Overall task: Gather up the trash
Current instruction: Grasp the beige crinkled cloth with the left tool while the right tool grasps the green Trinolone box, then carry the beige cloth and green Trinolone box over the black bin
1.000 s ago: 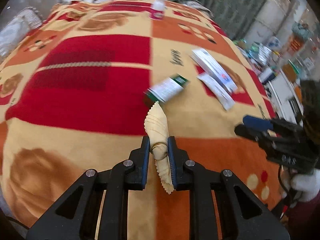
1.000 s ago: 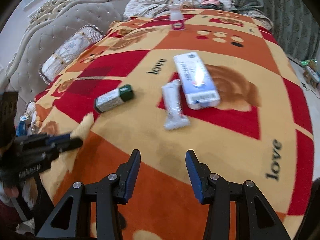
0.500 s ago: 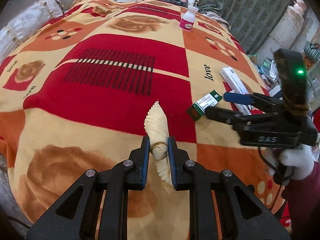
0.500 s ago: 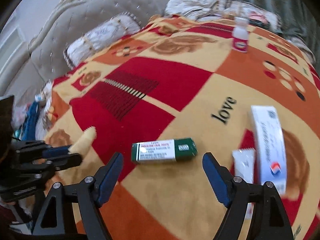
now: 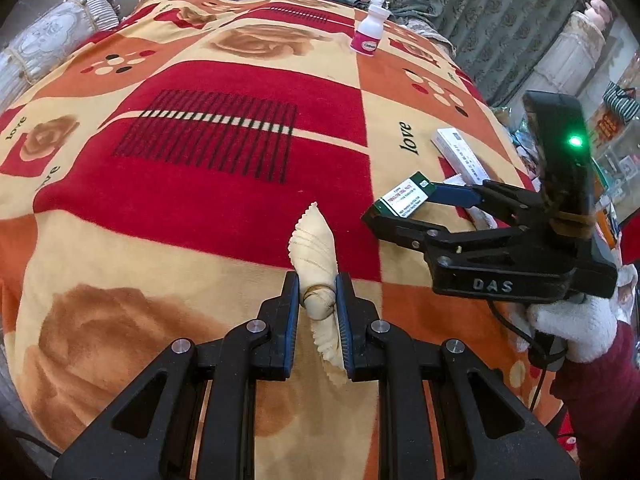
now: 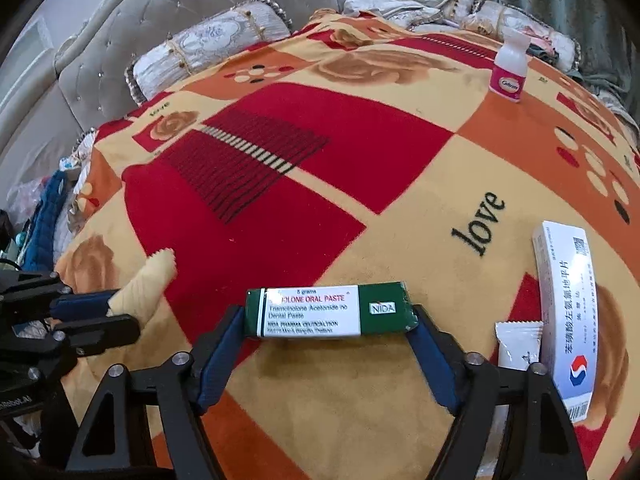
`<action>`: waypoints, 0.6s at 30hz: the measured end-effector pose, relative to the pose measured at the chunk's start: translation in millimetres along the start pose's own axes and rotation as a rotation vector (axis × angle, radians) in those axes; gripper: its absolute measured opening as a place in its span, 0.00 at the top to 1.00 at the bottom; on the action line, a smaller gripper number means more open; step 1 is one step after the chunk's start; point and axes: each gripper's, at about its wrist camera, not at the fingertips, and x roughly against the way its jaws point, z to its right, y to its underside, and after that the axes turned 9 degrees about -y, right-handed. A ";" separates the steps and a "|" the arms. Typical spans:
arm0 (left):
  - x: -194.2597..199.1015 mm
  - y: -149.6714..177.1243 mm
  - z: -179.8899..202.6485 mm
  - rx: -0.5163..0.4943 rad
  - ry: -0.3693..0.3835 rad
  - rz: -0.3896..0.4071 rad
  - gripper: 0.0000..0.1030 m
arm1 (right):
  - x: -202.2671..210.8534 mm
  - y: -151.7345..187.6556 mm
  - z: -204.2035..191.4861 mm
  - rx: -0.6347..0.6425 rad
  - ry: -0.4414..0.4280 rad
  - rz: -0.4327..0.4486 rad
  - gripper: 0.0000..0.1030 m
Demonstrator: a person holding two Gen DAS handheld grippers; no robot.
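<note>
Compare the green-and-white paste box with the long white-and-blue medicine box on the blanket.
The green-and-white cardboard paste box is shorter and lies crosswise; the long white-and-blue cardboard medicine box runs away from the camera. The paste box sits lengthwise between the closing jaws of the right tool; the medicine box lies outside them, untouched. Both lie flat on the patterned blanket.

A plush, matt fleece blanket in red, orange and cream (image 6: 328, 168) covers the bed. On it lie a glossy green-and-white cardboard carton (image 6: 330, 312), a smooth white cardboard box with blue print (image 6: 568, 304) and a white crinkle-edged plastic sachet (image 6: 518, 344). A white plastic bottle with a shiny pink label (image 6: 509, 70) stands farther back. A cream, pinked-edge cloth bundle (image 5: 316, 264) sits between matt black plastic fingers with blue rubbery pads (image 5: 292, 320) and bright metal pins. Behind, a tufted grey upholstered headboard (image 6: 168, 12) looks softly matt.
</note>
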 end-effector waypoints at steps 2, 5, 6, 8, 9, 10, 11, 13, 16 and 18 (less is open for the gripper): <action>0.8 0.1 3.2 -0.005 0.001 0.004 0.85 | 6.7 3.0 -3.0 0.007 0.004 0.016 0.27; 2.8 0.9 10.2 -0.013 0.004 0.010 0.85 | 20.2 12.6 -8.0 0.010 0.033 0.037 0.27; 3.9 1.4 13.3 -0.019 0.004 0.013 0.85 | 24.1 16.1 -9.3 0.003 0.032 0.044 0.27; 6.1 2.8 21.1 -0.037 0.001 0.022 0.85 | 34.6 24.6 -10.5 -0.012 0.028 0.061 0.27; 7.0 3.6 24.5 -0.045 0.001 0.024 0.85 | 38.5 28.2 -11.4 -0.018 0.030 0.068 0.27; 8.3 4.5 29.4 -0.054 0.005 0.026 0.85 | 42.7 31.9 -11.4 -0.024 0.031 0.074 0.27; 9.3 4.9 32.9 -0.061 0.006 0.027 0.85 | 47.2 35.8 -11.3 -0.032 0.031 0.082 0.27; 11.2 6.1 40.3 -0.076 0.004 0.033 0.85 | 56.5 44.1 -10.3 -0.054 0.033 0.095 0.27; 14.8 7.8 53.2 -0.100 0.006 0.043 0.85 | 67.1 54.6 -11.0 -0.066 0.046 0.108 0.27; 17.0 9.1 61.8 -0.117 0.006 0.052 0.85 | 75.0 61.8 -11.6 -0.073 0.059 0.118 0.27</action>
